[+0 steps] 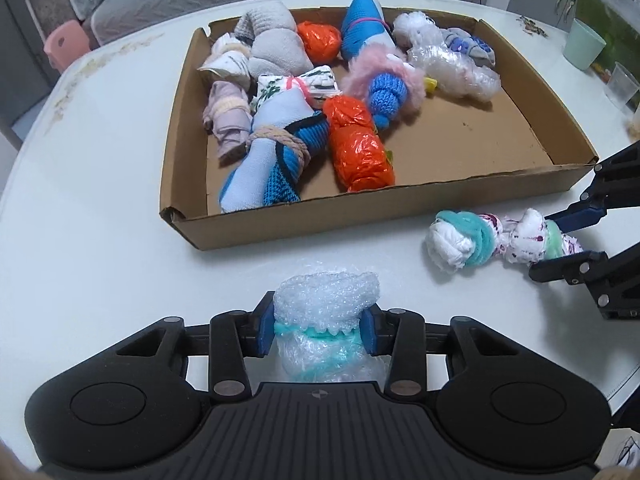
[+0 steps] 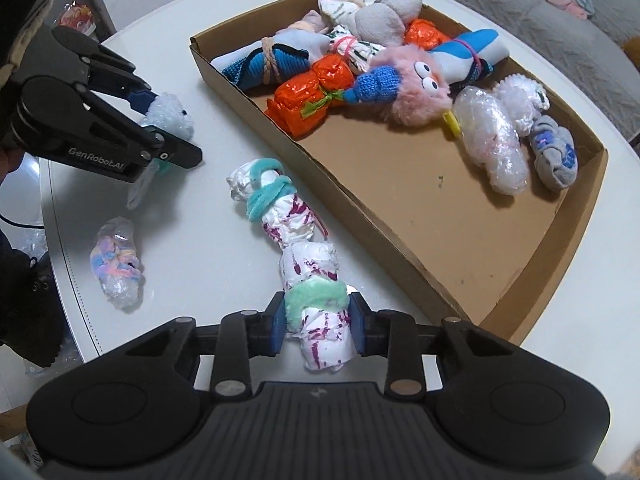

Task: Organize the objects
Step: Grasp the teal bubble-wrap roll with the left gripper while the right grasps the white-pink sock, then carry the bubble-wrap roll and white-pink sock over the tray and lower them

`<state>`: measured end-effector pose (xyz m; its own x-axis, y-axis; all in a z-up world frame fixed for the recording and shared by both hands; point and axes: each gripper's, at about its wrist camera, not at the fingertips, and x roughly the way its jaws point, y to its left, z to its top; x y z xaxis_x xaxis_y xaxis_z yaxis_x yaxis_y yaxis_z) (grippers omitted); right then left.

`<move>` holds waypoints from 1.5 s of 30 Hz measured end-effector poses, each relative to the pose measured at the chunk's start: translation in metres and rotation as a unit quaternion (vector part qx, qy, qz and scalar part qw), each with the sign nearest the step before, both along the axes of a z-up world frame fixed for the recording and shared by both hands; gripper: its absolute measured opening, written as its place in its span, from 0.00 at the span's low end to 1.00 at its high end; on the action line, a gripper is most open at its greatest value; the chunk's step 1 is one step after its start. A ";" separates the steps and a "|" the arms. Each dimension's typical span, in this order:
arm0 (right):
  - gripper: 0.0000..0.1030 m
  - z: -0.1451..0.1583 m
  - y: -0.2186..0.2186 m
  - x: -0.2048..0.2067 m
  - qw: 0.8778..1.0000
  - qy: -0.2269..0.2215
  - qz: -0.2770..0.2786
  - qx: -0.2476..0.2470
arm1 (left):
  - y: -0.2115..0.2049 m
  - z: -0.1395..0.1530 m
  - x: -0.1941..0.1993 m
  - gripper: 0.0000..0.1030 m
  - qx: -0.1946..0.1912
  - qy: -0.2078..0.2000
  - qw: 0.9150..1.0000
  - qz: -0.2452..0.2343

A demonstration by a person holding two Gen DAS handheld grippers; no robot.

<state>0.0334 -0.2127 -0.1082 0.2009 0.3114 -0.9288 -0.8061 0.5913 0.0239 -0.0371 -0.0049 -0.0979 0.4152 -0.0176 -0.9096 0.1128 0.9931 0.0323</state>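
Across the upper frame on the white bench (image 1: 100, 128), a cardboard box (image 1: 180, 216) holds tied bundles. Lower centre, left tongs (image 1: 318, 330) pinch a bubble-wrap bundle (image 1: 328, 292); right tongs (image 2: 318, 322) pinch a long rag bundle (image 2: 296, 232), whose free end could snag the box wall.

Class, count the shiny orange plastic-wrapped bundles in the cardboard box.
2. One small orange bundle lies near the box's far wall; a larger orange bundle lies mid-box, toward the near wall. Others could be buried under the pile.
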 end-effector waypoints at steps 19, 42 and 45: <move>0.27 0.087 -0.059 0.008 0.991 -0.051 -0.074 0.095 | 0.003 0.109 0.004 0.42 0.029 -0.121 0.991 -0.039; 0.27 0.065 -0.040 0.076 0.986 -0.079 -0.113 0.095 | -0.096 0.060 0.099 0.42 0.008 -0.102 0.983 -0.154; 0.27 0.061 -0.042 0.078 0.987 -0.072 -0.111 0.089 | -0.104 0.047 0.104 0.42 0.013 -0.095 0.982 -0.164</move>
